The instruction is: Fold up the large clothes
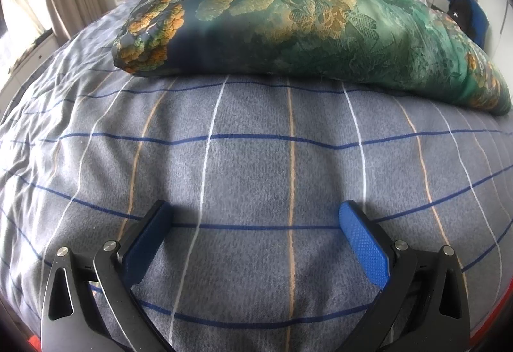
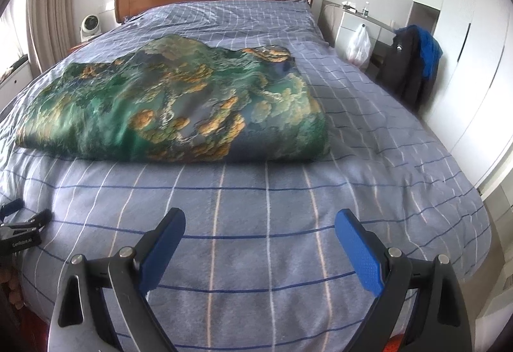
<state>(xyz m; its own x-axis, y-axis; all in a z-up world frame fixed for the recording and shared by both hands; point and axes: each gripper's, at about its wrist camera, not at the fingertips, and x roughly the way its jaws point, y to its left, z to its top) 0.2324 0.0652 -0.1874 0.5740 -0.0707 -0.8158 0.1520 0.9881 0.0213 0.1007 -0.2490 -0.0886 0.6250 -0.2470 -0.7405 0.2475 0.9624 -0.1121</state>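
One large garment is listed for folding: a green and gold floral garment, glossy, lying across the middle of the bed on a grey-blue checked cover, already bundled into a thick, rounded heap.

Left to right, as seen in the right wrist view:
- Left corner of the heap: low and flattened, near the bed's left side. A hold here is judged accessible to the left gripper, which is held with jaws spread wide and nothing between them, low over the bare cover, well short of the near fold.
- Middle of the near edge: a rounded fold, puffed, several layers deep. Pinching here is judged likely to catch only the top layer.
- Right corner: thick and blunt. It is judged the natural hold for the right gripper, likewise fully parted, empty, and well apart from the cloth.

Handling, as judged: soft, limp, light for its bulk; the sheen suggests a slippery surface, so a deep bite on an edge is advised. Not fragile. Its true outline cannot be told from the heap.
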